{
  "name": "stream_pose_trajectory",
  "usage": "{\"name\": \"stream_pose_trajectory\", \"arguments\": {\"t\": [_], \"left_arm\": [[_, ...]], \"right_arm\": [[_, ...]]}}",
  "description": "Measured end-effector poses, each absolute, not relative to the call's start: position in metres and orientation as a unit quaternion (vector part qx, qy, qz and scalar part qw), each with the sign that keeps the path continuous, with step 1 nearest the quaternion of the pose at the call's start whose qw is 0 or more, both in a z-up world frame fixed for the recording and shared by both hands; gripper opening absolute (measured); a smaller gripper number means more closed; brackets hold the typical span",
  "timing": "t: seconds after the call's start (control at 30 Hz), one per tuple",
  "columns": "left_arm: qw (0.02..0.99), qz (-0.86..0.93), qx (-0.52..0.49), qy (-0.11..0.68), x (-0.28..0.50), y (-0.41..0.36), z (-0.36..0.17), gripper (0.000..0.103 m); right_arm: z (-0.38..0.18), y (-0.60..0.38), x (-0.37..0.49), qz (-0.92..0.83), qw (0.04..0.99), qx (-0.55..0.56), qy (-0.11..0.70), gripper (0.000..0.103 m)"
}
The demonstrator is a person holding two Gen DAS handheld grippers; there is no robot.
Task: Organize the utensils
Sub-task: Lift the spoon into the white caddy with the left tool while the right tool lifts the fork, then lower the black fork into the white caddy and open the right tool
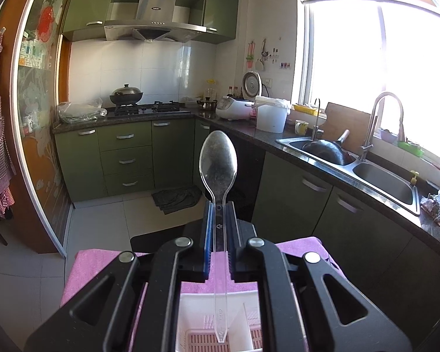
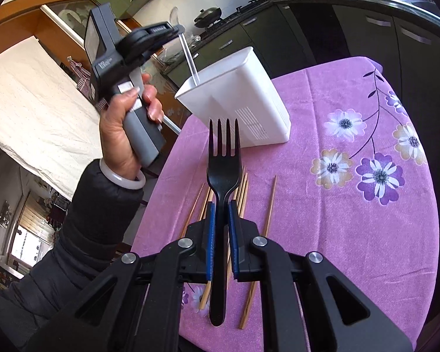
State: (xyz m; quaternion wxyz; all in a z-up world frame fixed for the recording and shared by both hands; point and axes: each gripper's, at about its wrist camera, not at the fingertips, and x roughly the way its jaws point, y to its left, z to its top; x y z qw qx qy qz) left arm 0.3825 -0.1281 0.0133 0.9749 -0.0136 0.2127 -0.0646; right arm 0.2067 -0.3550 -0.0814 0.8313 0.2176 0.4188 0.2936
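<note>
My left gripper (image 1: pixel 218 206) is shut on a clear plastic spoon (image 1: pixel 218 158), bowl up. The spoon's handle tip hangs inside the white utensil holder (image 1: pixel 190 305) just below. In the right wrist view a hand holds that left gripper (image 2: pixel 173 30) above the holder (image 2: pixel 249 102), and the clear spoon handle (image 2: pixel 190 61) dips past its rim. My right gripper (image 2: pixel 222 205) is shut on a black plastic fork (image 2: pixel 223 158), tines forward, lifted above the table short of the holder. Several wooden chopsticks (image 2: pixel 270 205) lie on the cloth under the fork.
A purple flowered tablecloth (image 2: pixel 352 220) covers the round table. Beyond it run green kitchen cabinets (image 1: pixel 126 158), a dark counter with a double sink (image 1: pixel 381 176), and a gas stove with a wok (image 1: pixel 126 94). A person's dark sleeve (image 2: pixel 96 211) fills the left.
</note>
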Motion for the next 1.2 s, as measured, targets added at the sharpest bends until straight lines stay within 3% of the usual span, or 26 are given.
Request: {"name": "stream_pose_trajectory", "arguments": {"t": [0.3,0.7,0.97,1.2], "left_arm": [[0.963,-0.066,0.000,0.260,0.362,-0.117,-0.009,0.010],[0.954,-0.103,0.018,0.282,0.325,-0.106,0.003,0.027],[0.952,-0.113,-0.007,0.284,0.314,-0.091,0.002,0.027],[0.948,-0.114,-0.002,0.296,0.288,-0.077,-0.002,0.033]], "right_arm": [[-0.026,-0.351,0.229,0.271,0.877,0.174,0.357,0.010],[0.046,-0.325,0.297,0.207,0.938,0.151,0.233,0.010],[0.054,-0.303,0.357,0.136,0.967,0.125,0.177,0.010],[0.019,-0.283,0.406,0.122,0.970,0.110,0.181,0.010]]}}
